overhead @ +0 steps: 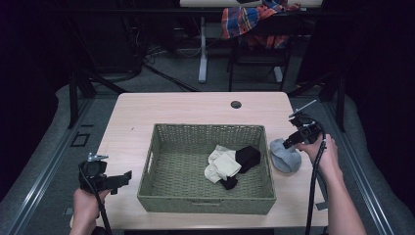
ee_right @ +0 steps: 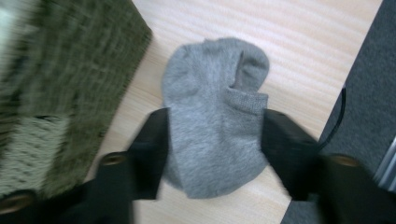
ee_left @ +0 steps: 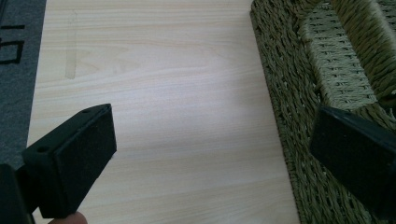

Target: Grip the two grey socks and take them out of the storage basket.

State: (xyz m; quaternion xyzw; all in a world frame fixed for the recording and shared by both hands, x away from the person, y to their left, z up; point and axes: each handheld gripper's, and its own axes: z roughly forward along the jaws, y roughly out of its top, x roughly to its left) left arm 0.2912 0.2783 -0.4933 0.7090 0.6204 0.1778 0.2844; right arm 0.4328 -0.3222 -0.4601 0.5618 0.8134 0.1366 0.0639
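Two hands: my right gripper (overhead: 295, 139) is over the grey sock (overhead: 285, 155); my left gripper (overhead: 121, 179) waits at the near left, beside the basket (overhead: 147, 166).
Sock position: on the worktop (overhead: 195, 110), just right of the basket, lying flat.
Key relation: in the right gripper view the grey sock (ee_right: 215, 112) sits between the jaws and runs away from them, cuff at the far end.
Right jaws: partly open, straddling the sock, pads not pressing as far as I can tell.
Left jaws: wide open, holding nothing.
Sock look: soft, short, folded.
Basket contents: cream socks (overhead: 222, 164) and black socks (overhead: 247, 157).
Next, I judge: close and lift.
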